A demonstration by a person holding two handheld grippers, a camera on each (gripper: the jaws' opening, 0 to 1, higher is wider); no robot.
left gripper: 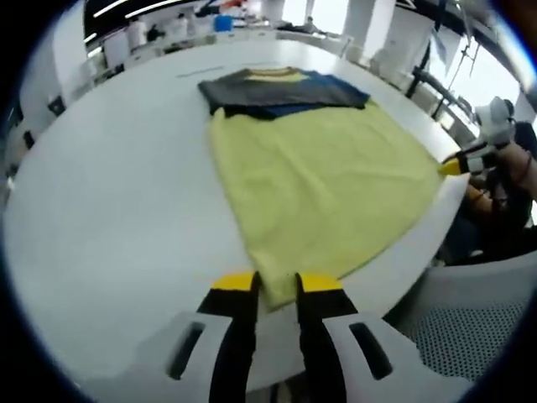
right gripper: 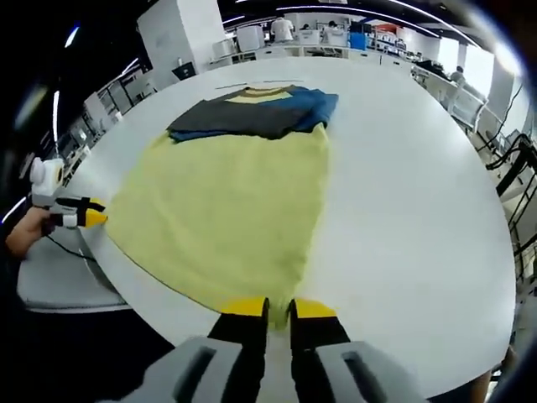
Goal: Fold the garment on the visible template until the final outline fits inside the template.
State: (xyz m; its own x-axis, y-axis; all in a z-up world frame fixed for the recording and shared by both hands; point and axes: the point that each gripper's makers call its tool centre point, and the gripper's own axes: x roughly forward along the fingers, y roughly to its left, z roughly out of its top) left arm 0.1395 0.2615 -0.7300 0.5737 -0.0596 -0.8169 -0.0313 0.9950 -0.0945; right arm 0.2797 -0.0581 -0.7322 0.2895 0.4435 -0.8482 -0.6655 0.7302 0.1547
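A garment lies flat on the round white table (left gripper: 109, 210). Its broad pale yellow body (left gripper: 319, 185) (right gripper: 226, 210) runs toward me, and the far part is dark grey and blue (left gripper: 281, 91) (right gripper: 252, 113). In the left gripper view, my left gripper (left gripper: 277, 284) is shut on one near hem corner at the table's edge. My right gripper (left gripper: 457, 165) pinches the other hem corner at the right. In the right gripper view, that gripper (right gripper: 278, 308) is shut on its corner, while the left gripper (right gripper: 92, 216) holds the hem at the left, in a person's hand.
A faint dark line (left gripper: 201, 71) (right gripper: 256, 85) marks the table just beyond the garment. A mesh chair (left gripper: 457, 340) stands below the table edge, and a grey seat (right gripper: 59, 285) is under the other side. Desks and people fill the room behind.
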